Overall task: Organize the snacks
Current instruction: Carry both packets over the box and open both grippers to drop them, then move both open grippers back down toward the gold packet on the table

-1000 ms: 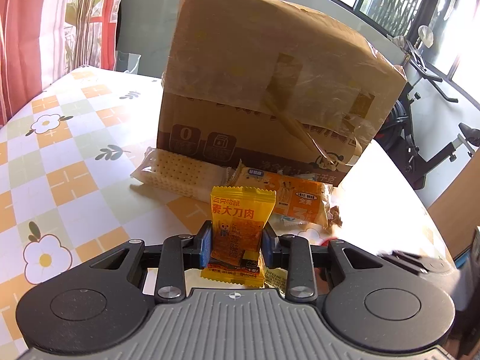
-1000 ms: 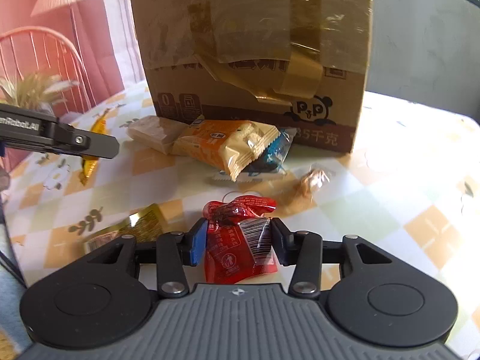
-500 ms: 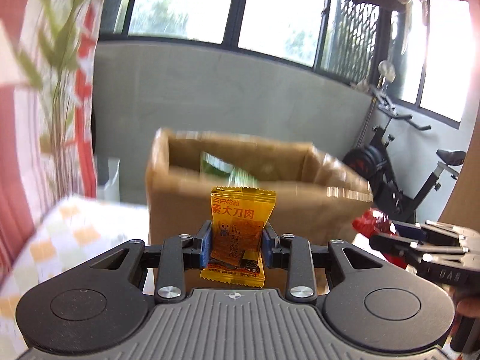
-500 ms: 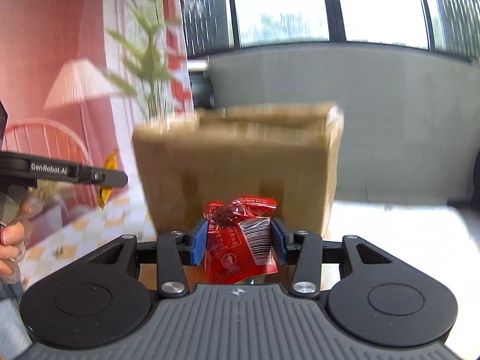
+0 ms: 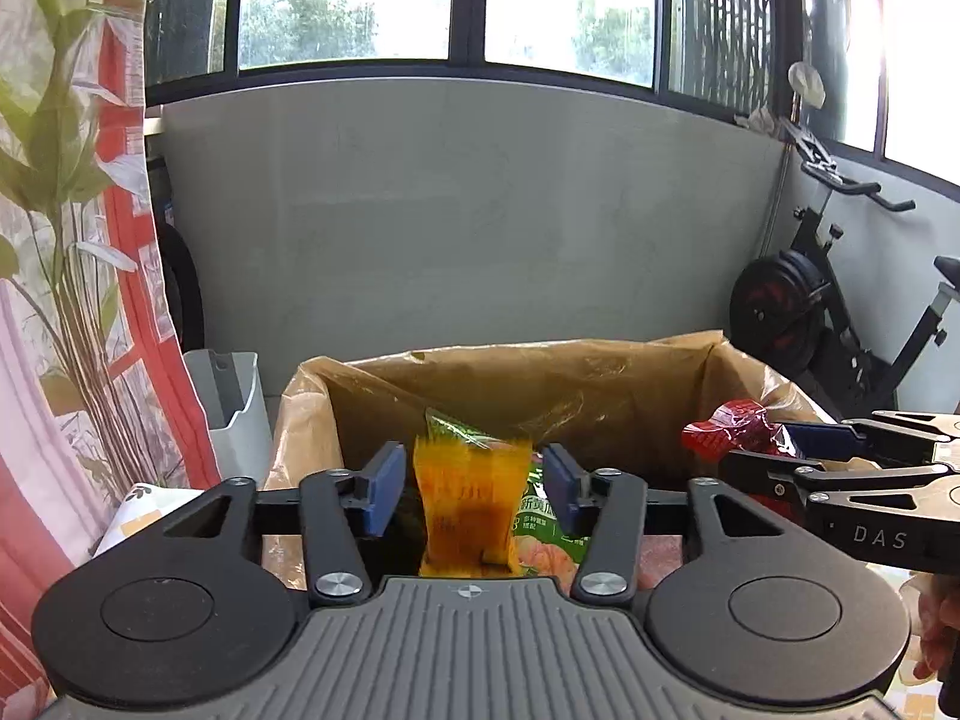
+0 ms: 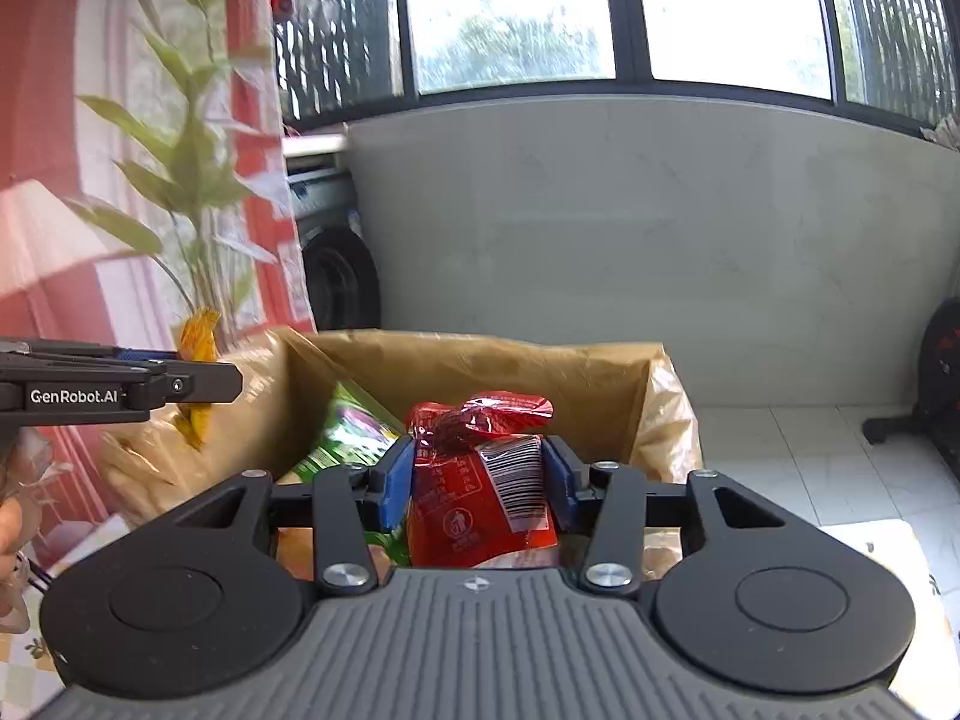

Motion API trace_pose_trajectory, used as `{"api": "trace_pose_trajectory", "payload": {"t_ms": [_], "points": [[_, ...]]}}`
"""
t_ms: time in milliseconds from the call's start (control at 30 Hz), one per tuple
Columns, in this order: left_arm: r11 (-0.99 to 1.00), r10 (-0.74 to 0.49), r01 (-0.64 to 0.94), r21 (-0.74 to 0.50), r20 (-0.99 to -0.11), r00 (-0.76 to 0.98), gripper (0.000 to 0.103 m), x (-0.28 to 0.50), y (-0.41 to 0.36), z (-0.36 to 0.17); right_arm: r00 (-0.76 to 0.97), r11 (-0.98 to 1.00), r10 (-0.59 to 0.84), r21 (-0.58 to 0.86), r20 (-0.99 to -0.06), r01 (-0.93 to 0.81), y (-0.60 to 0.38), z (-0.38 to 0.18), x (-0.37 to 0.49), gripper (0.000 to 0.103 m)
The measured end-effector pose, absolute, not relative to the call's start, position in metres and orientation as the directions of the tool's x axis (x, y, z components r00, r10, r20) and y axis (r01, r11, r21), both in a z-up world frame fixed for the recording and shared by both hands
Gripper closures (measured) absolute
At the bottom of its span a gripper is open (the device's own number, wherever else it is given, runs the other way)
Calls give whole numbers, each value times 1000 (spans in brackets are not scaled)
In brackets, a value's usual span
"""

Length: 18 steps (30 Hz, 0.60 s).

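Observation:
Both grippers hover over the open cardboard box point(image 5: 600, 372). My left gripper point(image 5: 468, 474) has its jaws opening; the orange snack packet point(image 5: 468, 510) is blurred between the blue pads, with a gap on each side. My right gripper point(image 6: 477, 474) holds the red snack packet point(image 6: 480, 498) upright between its pads, which still touch it while the jaws begin opening. In the left wrist view the right gripper point(image 5: 780, 444) and red packet point(image 5: 726, 426) sit at the box's right rim. A green packet point(image 6: 342, 426) lies inside the box.
The box point(image 6: 480, 360) stands on a flowered tablecloth point(image 5: 144, 510). A white bin point(image 5: 234, 408) and a plant point(image 5: 54, 180) are behind at left. A grey wall under windows runs behind, with an exercise bike point(image 5: 840, 300) at right.
Both grippers rose from table level to above the box's open top. The left jaws parted and the orange packet came loose. The red packet stays between the right pads.

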<state>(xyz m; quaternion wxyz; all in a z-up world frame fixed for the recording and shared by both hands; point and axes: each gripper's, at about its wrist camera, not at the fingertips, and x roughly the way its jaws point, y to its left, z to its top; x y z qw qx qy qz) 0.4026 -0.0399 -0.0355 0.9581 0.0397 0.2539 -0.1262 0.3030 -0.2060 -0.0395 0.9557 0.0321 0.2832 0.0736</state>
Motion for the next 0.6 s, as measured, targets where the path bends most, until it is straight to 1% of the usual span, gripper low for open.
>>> {"api": "trace_pose_trajectory", "payload": {"t_ms": [33,100,200,333,600], "points": [[966,-217,259,17,-499,839,42,405,-38,-38,819,988,151,102,-553,-113,-207,-42,305,51],[968,-210,251,15,-504,838,41,403,-35,-39,809,991,130,91,-573,-94,-210,-44,307,44],[966,-227,257,-11,-507,832,40,397,-30,-41,807,992,127,86,-577,-94,-216,-44,299,42],[966,-219,257,5,-507,833,40,381,-24,-38,813,988,153,93,-562,-122,-222,-38,282,42],[960,-256,281,-15,-466,847,40,335,-11,-20,831,984,176,109,-528,-139,-222,-22,249,41]]}}
